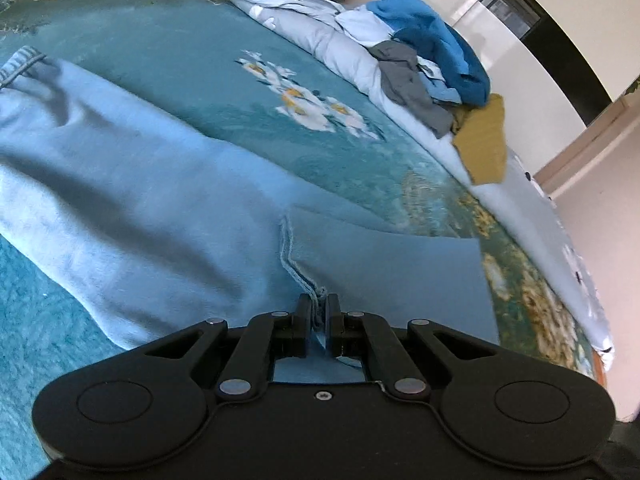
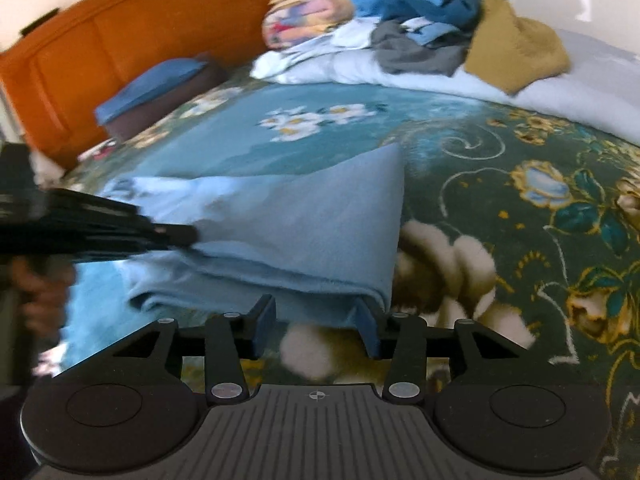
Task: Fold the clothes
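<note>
Teal floral bedspread (image 1: 192, 68) under pale jeans (image 1: 132, 208), seemingly pinched in left jaws; right jaws wide.

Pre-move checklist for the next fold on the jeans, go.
1. Left gripper clamped on the light blue denim jeans: ok, shut on the seam edge.
2. Right gripper grasping the jeans: not ok, its jaws stand open at the folded edge with no fabric pinched.
3. Jeans flat: not ok, part is lifted and creased.
4. Fold path clear of the pile of blue, grey and mustard clothes: ok, the pile sits apart on the pale quilt.
5. Space on the teal floral bedspread: ok.
6. Leg hems aligned: cannot tell.
</note>
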A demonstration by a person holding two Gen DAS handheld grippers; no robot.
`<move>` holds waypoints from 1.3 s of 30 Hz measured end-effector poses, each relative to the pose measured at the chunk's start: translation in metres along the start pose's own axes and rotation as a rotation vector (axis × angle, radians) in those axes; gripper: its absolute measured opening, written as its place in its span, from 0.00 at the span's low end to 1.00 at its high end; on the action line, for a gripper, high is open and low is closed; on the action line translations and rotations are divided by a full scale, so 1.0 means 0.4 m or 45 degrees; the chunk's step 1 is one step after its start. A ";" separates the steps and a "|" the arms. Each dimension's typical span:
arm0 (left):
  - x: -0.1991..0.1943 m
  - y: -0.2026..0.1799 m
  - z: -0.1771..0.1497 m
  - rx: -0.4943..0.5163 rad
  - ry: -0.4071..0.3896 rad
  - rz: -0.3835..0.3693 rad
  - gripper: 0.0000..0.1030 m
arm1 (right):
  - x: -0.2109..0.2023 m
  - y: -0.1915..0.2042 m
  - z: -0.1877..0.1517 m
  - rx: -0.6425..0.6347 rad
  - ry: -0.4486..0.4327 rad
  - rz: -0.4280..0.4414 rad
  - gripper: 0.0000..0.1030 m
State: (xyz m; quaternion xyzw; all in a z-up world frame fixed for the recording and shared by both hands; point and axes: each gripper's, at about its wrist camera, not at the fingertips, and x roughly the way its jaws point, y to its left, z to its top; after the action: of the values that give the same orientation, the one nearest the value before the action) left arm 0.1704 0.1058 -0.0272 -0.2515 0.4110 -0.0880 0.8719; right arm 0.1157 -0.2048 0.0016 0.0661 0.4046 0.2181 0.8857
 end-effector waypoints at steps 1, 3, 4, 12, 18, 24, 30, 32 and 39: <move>0.002 0.003 -0.003 0.007 -0.003 0.003 0.03 | -0.019 -0.001 0.002 0.010 -0.008 0.039 0.40; 0.006 -0.004 -0.004 0.038 -0.001 0.018 0.03 | -0.045 -0.001 0.012 0.013 -0.042 0.087 0.40; 0.008 -0.007 -0.005 0.053 0.000 0.026 0.03 | -0.055 0.001 0.019 0.010 -0.064 0.103 0.40; -0.045 -0.004 0.001 0.046 -0.021 0.004 0.05 | 0.038 -0.005 0.124 -0.045 -0.178 0.034 0.39; -0.129 0.028 0.015 0.014 -0.117 -0.002 0.08 | 0.128 -0.050 0.182 -0.017 -0.145 -0.082 0.17; -0.164 0.097 0.022 -0.090 -0.171 0.044 0.10 | 0.188 -0.098 0.162 0.066 -0.050 -0.106 0.12; -0.176 0.142 0.023 -0.158 -0.191 0.068 0.11 | 0.196 -0.099 0.161 0.065 -0.041 -0.118 0.12; -0.177 0.146 0.023 -0.164 -0.197 0.066 0.12 | 0.192 -0.098 0.174 0.054 -0.063 -0.120 0.12; -0.192 0.167 0.029 -0.179 -0.234 0.085 0.16 | 0.226 -0.118 0.205 0.091 -0.060 -0.145 0.12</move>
State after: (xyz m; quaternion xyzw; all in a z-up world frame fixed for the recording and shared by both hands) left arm 0.1257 0.1950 -0.0034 -0.3051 0.3427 -0.0066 0.8885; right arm 0.2450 -0.2024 -0.0200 0.0796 0.3942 0.1511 0.9030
